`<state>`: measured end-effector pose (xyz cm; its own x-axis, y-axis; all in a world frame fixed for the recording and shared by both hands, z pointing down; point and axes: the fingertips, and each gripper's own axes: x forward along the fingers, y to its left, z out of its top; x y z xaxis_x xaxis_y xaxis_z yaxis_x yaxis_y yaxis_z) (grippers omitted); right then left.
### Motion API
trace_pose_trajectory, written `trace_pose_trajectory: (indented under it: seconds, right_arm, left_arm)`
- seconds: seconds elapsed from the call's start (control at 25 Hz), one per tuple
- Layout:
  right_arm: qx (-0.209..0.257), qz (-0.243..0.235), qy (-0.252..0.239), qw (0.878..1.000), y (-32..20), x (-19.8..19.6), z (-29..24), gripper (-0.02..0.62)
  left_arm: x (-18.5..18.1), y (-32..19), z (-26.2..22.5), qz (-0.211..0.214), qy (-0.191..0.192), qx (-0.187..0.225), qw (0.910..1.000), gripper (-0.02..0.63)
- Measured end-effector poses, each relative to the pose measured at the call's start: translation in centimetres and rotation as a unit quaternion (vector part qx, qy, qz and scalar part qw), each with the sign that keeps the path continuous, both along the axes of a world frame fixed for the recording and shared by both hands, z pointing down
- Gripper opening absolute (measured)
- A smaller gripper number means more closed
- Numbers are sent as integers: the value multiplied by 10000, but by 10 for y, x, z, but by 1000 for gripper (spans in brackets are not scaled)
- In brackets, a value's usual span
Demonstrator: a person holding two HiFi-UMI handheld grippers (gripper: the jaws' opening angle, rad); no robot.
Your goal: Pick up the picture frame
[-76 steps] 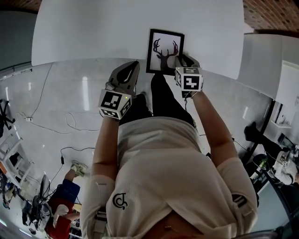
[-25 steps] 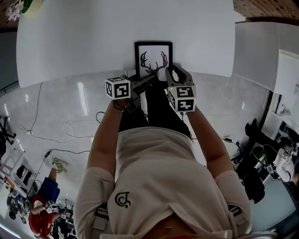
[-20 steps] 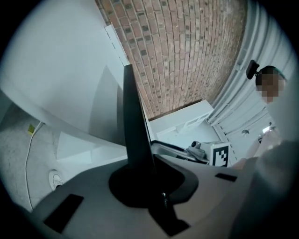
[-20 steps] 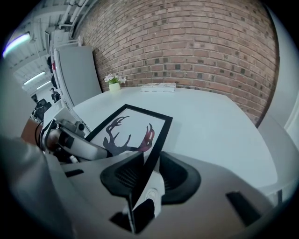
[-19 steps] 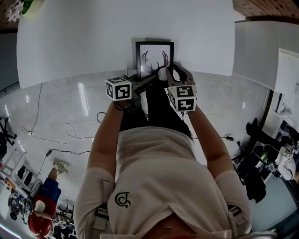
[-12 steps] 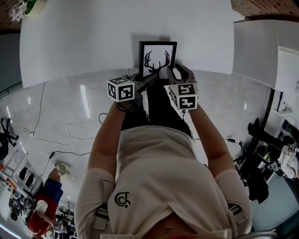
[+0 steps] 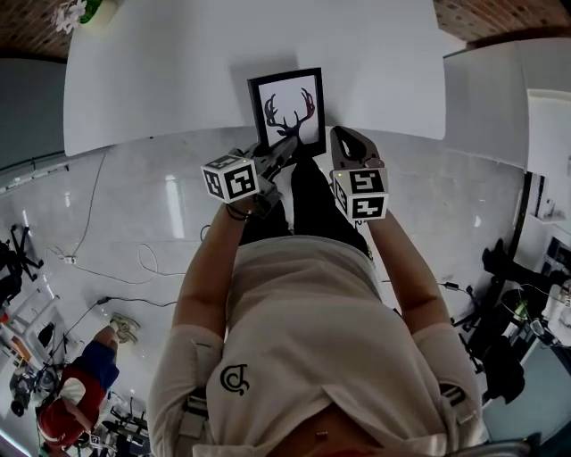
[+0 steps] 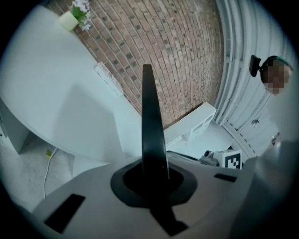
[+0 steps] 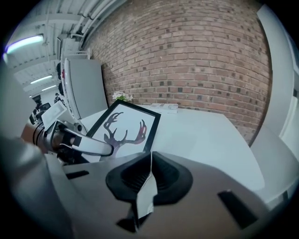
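Note:
The picture frame (image 7: 287,109), black-edged with a stag's antlers on white, hangs tilted above the near edge of the white table (image 7: 178,71). My left gripper (image 7: 282,148) is shut on its lower edge. In the left gripper view the frame (image 8: 152,126) rises edge-on as a thin black bar out of the left gripper (image 8: 153,173). My right gripper (image 7: 344,137) is just right of the frame's lower corner, apart from it. Its jaws are closing and the right gripper (image 9: 150,159) has nothing between them. The frame (image 9: 127,125) and the left gripper (image 9: 93,148) show there at left.
A potted plant (image 7: 89,11) stands at the table's far left corner. A second white table (image 7: 500,98) is to the right. Cables (image 7: 116,259) lie on the pale floor, and a person (image 7: 67,415) crouches at the lower left. A brick wall (image 9: 196,60) is behind.
The frame has come up off the table edge in the left gripper's grip. Both grippers have risen. The right gripper, earlier at the frame's lower right corner, now stands clear of it.

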<state>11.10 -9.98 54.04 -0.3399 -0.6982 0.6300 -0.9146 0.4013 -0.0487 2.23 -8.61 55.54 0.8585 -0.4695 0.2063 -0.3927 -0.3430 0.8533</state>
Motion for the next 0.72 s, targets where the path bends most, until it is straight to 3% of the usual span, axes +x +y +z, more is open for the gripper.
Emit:
trace_pose_trajectory:
  seconds: [0.16,0.32,0.52,0.72]
  right_arm:
    - [287,-82,-199,9994,1,-29,-27,9]
    - [638,-68,-462,9969,1,-36,-65,8]
    - [1294,-184,-520,9901,11,-37,-116,8]
    - [1729,-260,-599,9828,21,-50,-154,8]
  left_arm:
    - [-41,0,-30,-410,-314,365,9980,23]
    - [-67,-2,-67,-795,-909,915,9885,23]
    - [-79,7,-117,-934,-1584,1914,9641,23]
    - [-95,18,-168,-1109,-1923,2782,9345,22]
